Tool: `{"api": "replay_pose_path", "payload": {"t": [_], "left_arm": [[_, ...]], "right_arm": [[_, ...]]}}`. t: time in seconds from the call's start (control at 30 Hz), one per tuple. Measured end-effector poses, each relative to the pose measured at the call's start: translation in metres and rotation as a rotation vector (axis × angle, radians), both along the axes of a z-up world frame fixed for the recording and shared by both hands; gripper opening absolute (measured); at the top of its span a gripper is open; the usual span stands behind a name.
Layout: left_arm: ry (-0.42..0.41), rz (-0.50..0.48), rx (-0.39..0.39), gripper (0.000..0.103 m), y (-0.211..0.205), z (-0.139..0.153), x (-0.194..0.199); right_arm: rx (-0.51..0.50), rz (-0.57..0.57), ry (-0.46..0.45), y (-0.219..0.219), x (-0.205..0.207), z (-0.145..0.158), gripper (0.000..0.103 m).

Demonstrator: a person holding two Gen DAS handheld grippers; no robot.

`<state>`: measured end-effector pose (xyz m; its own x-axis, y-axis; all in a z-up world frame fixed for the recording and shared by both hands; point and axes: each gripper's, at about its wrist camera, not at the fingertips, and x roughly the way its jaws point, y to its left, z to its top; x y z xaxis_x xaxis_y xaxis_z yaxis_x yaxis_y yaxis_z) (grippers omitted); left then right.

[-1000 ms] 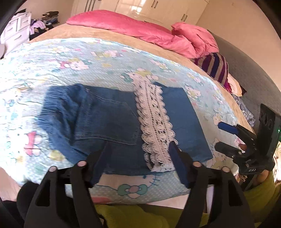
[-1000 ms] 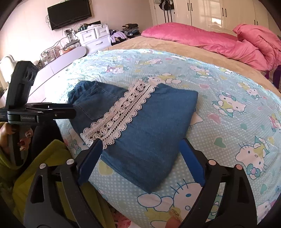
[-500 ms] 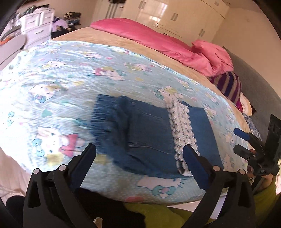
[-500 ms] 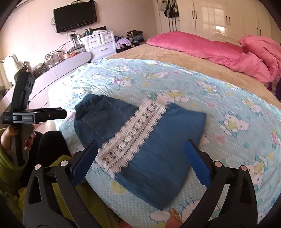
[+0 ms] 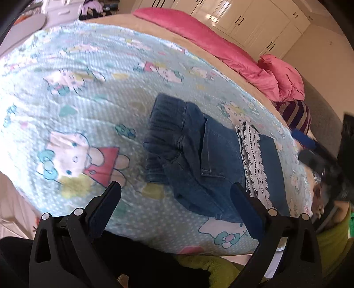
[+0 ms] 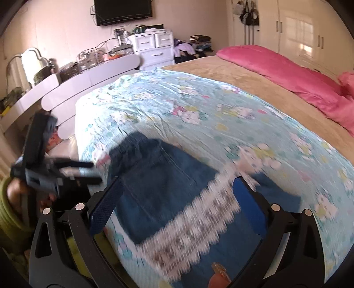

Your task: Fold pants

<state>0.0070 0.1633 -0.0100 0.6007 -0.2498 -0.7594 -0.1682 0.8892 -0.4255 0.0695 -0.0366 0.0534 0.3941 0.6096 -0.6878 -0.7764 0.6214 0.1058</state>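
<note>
Seen from the left wrist: left tool (image 5: 176, 192) spread wide with nothing between its blue pads, jaws having just been opening, hovering over the near edge of the bed (image 5: 115, 31). Folded denim pants (image 5: 199, 152) lying on the cartoon-print blanket (image 5: 88, 93) close to that near edge, elastic waistband leftward, white lace trim (image 5: 254, 159) rightward. Farther right, a pink duvet (image 5: 232, 55) and striped cushion (image 5: 294, 113) toward the far right corner; blurred right tool (image 5: 309, 146) past the bed's right edge. Shown by the right wrist alone: dresser (image 6: 154, 48), wall television (image 6: 122, 8), curved white shelves (image 6: 88, 86); right tool (image 6: 177, 195) likewise gaping, empty, just been opening, above the pants.
</note>
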Motion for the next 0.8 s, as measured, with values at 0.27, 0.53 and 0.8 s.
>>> {"api": "replay_pose_path", "payload": {"t": [0.27,0.53,0.8], "left_arm": [[-0.01,-0.019,-0.125,0.061,-0.007,-0.021,0.011],[0.011,-0.048,-0.134,0.043,-0.011,-0.038,0.015],[0.012,-0.069,-0.13,0.049,-0.013,-0.04,0.018]], "right_arm": [[-0.13,0.221,0.072,0.093,0.028,-0.019,0.094],[-0.227,0.357,0.148,0.155,0.042,-0.051,0.094],[-0.271,0.432,0.234,0.182,0.049,-0.091,0.065]]}}
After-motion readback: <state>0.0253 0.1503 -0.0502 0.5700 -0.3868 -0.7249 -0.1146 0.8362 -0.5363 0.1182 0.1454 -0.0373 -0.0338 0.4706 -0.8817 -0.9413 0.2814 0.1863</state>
